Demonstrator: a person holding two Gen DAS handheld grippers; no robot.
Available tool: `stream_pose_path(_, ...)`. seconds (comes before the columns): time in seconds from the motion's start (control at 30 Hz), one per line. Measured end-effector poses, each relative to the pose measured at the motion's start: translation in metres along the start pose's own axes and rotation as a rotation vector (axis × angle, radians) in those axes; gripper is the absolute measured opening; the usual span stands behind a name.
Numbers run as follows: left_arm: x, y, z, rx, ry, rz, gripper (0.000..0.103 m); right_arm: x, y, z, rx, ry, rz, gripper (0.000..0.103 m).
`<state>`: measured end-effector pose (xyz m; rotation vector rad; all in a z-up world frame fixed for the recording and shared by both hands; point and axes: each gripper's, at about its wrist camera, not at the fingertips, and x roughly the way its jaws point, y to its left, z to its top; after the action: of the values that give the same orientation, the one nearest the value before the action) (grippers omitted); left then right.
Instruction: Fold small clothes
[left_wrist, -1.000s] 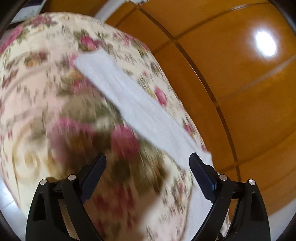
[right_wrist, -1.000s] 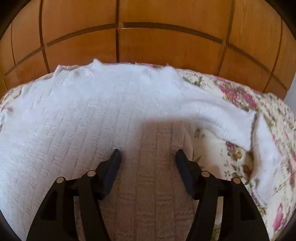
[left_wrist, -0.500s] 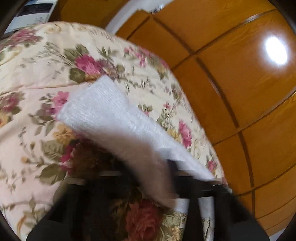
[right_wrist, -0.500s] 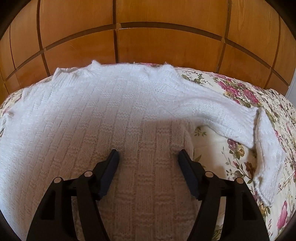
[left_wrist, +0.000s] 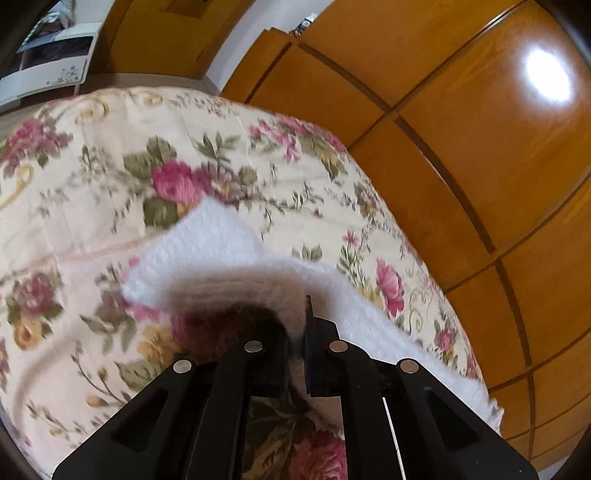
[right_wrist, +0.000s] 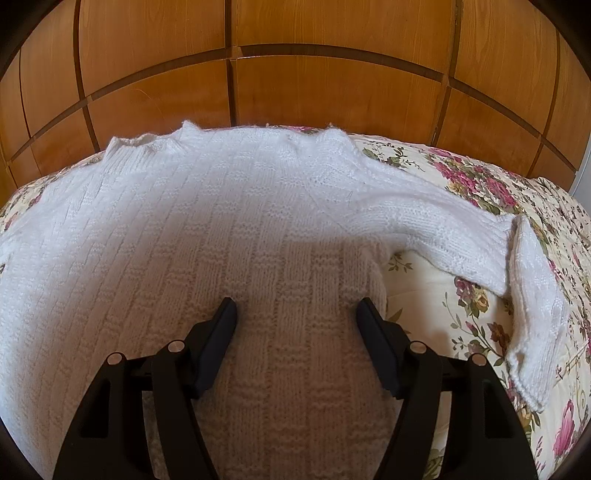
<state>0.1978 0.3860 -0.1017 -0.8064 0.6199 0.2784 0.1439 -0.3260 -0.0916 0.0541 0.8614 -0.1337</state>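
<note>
Nearest to us in the left wrist view, our left claw (left_wrist: 295, 332) is clamped on a fold of the white knitted sweater's left sleeve (left_wrist: 229, 258). The two black fingers stand almost together with the knit pinched between them. The sleeve arches up from the grip, lifted off the floral bedspread (left_wrist: 110, 177); its free end reaches forward and to the left, and the rest trails back to the right along the bed's edge. Beyond the bed stands a wall of orange wood panels (left_wrist: 461, 147) with a bright glare spot, and at the far upper left a white piece of furniture (left_wrist: 48, 74).

In the right wrist view, our right claw (right_wrist: 297, 321) stands with its fingers apart, over the sweater (right_wrist: 184, 229); we cannot tell whether they touch the knit. The sweater lies flat on the bedspread, spread wide, its neckline at the far edge of the bed. Its right sleeve (right_wrist: 461, 232) stretches out to the right, then bends down toward us, the cuff (right_wrist: 532, 376) lying near the claw's right side. Wood panels fill the background.
</note>
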Motion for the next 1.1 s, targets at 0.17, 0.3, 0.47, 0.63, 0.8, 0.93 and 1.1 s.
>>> stream_pose_path(0.17,-0.010,-0.017,-0.003,-0.034,-0.043,-0.024,0.005,0.000,-0.001,0.000,0.002,0.000,0.002,0.068)
stream_pose_path(0.3,-0.027,-0.048,-0.007,-0.010,-0.101,-0.051,0.005,0.000,-0.001,0.000,0.003,-0.002,0.003,0.068)
stream_pose_path(0.47,-0.041,-0.112,-0.026,0.136,-0.134,-0.140,0.005,0.001,0.000,0.000,0.003,-0.004,-0.003,0.069)
stream_pose_path(0.63,-0.047,-0.184,-0.065,0.325,-0.104,-0.250,0.005,0.001,0.001,0.000,0.004,-0.005,-0.001,0.070)
stream_pose_path(0.8,-0.037,-0.246,-0.114,0.489,-0.049,-0.308,0.005,0.002,0.000,0.000,0.014,-0.007,0.009,0.071)
stream_pose_path(0.93,-0.022,-0.276,-0.148,0.546,0.011,-0.333,0.005,0.001,0.001,-0.001,0.019,-0.010,0.011,0.071)
stream_pose_path(1.1,-0.008,-0.310,-0.194,0.631,0.067,-0.341,0.005,0.001,0.000,0.000,0.023,-0.011,0.016,0.071)
